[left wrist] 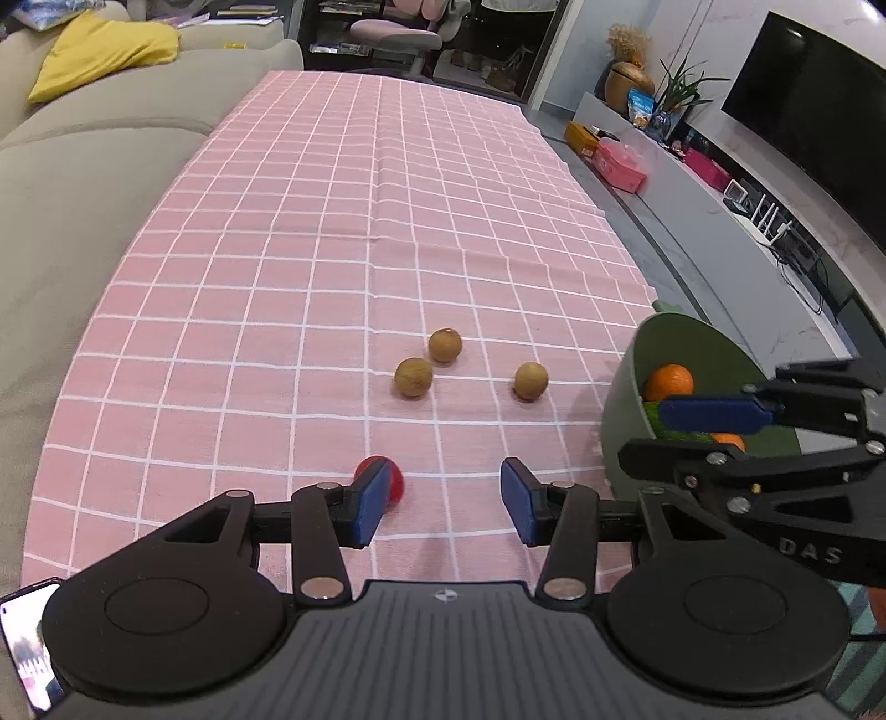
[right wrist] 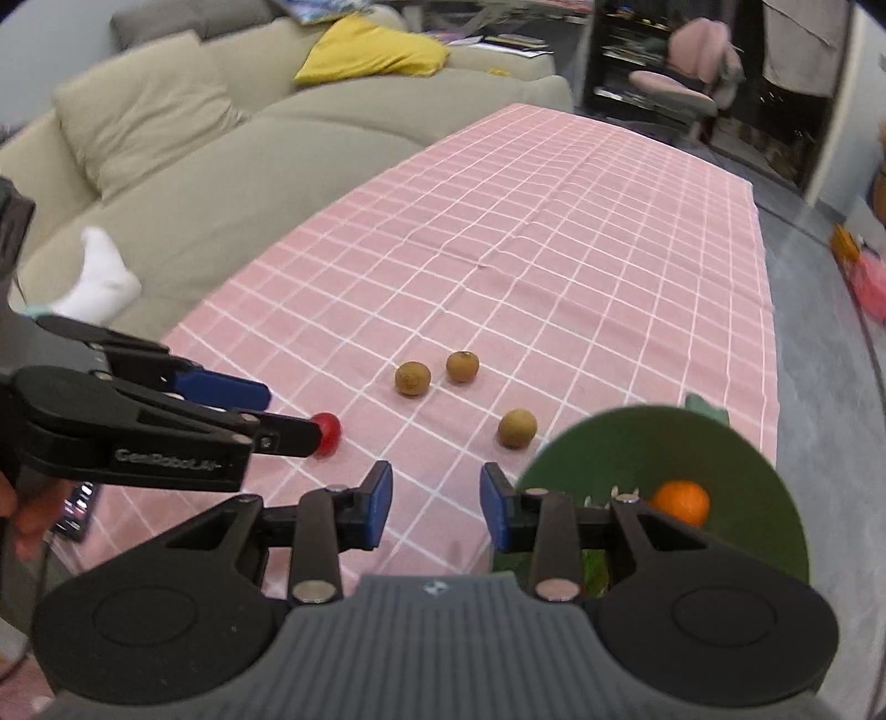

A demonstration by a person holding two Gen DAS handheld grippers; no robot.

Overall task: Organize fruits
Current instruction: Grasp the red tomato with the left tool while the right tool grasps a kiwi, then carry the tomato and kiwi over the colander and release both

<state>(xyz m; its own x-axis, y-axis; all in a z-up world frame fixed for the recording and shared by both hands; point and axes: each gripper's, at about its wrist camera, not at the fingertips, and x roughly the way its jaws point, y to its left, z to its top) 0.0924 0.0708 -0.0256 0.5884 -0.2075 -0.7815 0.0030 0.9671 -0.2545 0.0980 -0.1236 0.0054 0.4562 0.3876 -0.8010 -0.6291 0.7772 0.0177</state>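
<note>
The tabletop (left wrist: 277, 277) is covered by a pink cloth with a white grid. Three round brown fruits are observed loose near its middle: two lying close together (left wrist: 413, 377) (left wrist: 444, 345) and a third (left wrist: 531, 381) set apart toward the bowl side. A small red fruit (left wrist: 396, 479) is seen on the cloth nearer the cameras, partly hidden behind a blue pad of the left gripper (left wrist: 443, 501).

The left gripper is held low over the cloth with its jaws spread and nothing between them; the red fruit lies just outside its left finger. From the right wrist view the same gripper (right wrist: 293, 415) is seen side-on, with its tip at the red fruit (right wrist: 326, 435); whether they touch cannot be told.

The right gripper (right wrist: 437, 504) is likewise released, its blue pads apart and empty, and is positioned over the near edge of the cloth beside the green bowl (right wrist: 747, 471).

The green bowl (left wrist: 703, 343) stands at the cloth's right edge. An orange (left wrist: 668, 382) and some green produce (left wrist: 675, 432) are noted inside it.

A beige sofa (left wrist: 111, 166) is recorded alongside the tabletop, with a yellow cushion (left wrist: 105, 52) on it.
</note>
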